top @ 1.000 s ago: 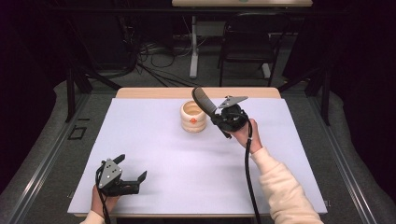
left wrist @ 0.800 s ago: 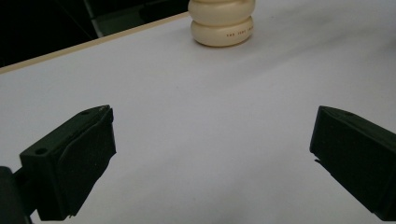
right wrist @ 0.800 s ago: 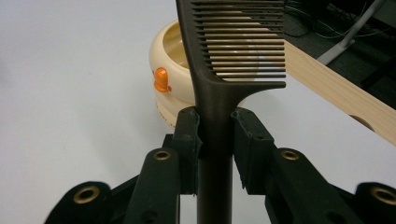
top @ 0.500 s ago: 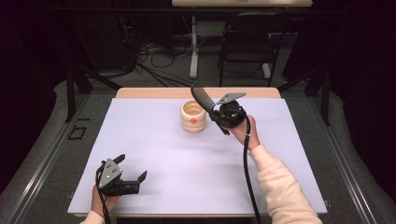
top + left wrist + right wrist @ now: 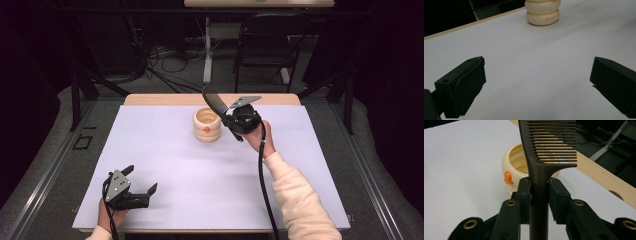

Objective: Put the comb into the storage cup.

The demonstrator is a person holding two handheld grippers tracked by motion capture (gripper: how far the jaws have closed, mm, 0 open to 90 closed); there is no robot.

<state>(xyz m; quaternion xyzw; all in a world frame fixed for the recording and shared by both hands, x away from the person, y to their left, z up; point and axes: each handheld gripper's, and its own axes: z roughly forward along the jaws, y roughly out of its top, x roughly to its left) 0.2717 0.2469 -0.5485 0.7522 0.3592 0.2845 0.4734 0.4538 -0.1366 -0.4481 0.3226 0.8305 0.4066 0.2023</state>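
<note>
I am gripping a dark comb (image 5: 541,157) by its handle in the right gripper (image 5: 235,120), jaws clenched on it, teeth end raised just above and beside the cream ribbed pot (image 5: 207,125) at the far middle of the white surface (image 5: 200,170). My left gripper (image 5: 137,192) is resting released at the near left edge, well apart.

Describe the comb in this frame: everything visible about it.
The comb is dark brown, likely plastic, with one row of long, evenly spaced teeth along one side of its spine and a straight handle. The right claw is shut on the handle just below the teeth, both pads pressing it. In the high view it is held in the air, tilted up and away, beside and above the cream cup, not touching it.
</note>
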